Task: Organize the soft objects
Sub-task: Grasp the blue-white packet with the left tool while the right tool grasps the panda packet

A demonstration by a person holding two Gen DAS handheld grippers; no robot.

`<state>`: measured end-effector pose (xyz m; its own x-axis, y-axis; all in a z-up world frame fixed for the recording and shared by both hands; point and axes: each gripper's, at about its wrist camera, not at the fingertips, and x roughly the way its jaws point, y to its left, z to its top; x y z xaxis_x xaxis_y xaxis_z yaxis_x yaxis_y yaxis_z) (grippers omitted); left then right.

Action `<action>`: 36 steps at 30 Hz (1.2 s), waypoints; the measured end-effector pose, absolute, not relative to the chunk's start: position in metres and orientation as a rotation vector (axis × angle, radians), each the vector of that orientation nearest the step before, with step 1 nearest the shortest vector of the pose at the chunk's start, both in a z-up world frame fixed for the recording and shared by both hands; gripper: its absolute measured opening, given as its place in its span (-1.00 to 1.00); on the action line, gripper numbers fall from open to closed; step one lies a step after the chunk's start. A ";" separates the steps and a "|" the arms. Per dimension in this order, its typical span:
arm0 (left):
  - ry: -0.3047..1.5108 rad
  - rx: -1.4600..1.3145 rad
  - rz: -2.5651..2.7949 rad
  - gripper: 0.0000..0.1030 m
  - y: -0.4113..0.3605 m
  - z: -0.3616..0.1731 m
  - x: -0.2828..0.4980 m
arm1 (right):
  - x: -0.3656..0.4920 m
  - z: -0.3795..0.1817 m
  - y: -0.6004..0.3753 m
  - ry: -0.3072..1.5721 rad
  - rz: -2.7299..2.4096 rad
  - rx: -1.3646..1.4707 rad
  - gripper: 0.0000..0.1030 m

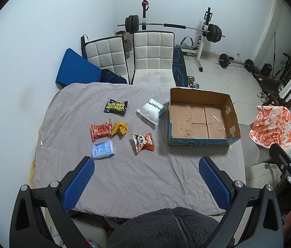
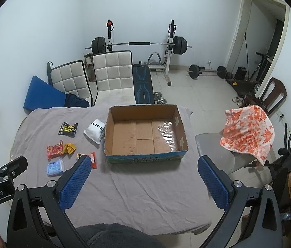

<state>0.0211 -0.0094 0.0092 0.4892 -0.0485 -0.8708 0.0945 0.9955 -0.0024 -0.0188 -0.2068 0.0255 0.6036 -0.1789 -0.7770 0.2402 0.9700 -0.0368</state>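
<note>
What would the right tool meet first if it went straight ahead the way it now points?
Probably the near wall of the open cardboard box, which lies centred ahead between the right tool's spread fingers. Only bare grey cloth lies before it. Depth is unclear, so the tool could instead pass over the rim.

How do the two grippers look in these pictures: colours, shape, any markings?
Each is a black V-shaped frame with silver bolts and two fingers faced with blue dimpled pads. The left gripper shows white "GenRobot.AI" lettering on its body in the right wrist view. The right gripper shows white "DAS" letters in the left wrist view. No cables show.
</note>
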 end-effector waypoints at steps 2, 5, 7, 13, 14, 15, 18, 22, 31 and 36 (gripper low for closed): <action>1.067 0.052 -0.077 1.00 -0.007 0.004 0.027 | -0.015 0.021 -0.209 0.900 -0.241 0.083 1.00; 1.068 0.041 -0.039 1.00 0.010 -0.006 0.040 | -0.005 0.010 -0.211 0.928 -0.228 0.103 1.00; 1.085 0.016 -0.014 1.00 0.025 -0.015 0.049 | 0.005 0.000 -0.210 0.948 -0.217 0.112 1.00; 1.169 -0.083 0.103 1.00 0.093 -0.060 0.083 | 0.057 -0.047 -0.182 1.055 -0.100 0.099 1.00; 1.181 -0.089 0.115 1.00 0.101 -0.067 0.086 | 0.067 -0.058 -0.177 1.077 -0.078 0.094 1.00; 1.200 -0.099 0.143 1.00 0.117 -0.081 0.093 | 0.078 -0.069 -0.169 1.103 -0.054 0.087 1.00; 1.250 -0.088 0.202 1.00 0.148 -0.116 0.108 | 0.111 -0.109 -0.142 1.185 0.025 0.070 1.00; 1.321 -0.019 0.185 1.00 0.168 -0.166 0.127 | 0.155 -0.173 -0.094 1.282 0.106 -0.011 1.00; 1.371 0.354 -0.118 1.00 0.155 -0.283 0.178 | 0.239 -0.307 -0.004 1.500 0.224 -0.173 1.00; 1.438 0.568 -0.326 1.00 0.145 -0.348 0.202 | 0.255 -0.354 0.021 1.574 0.243 -0.250 1.00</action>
<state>0.2019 0.1455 -0.3483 0.1210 0.1236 -0.9849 0.5366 0.8266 0.1696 0.2554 0.0208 -0.3539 -0.0160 -0.0073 -0.9998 -0.3081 0.9514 -0.0020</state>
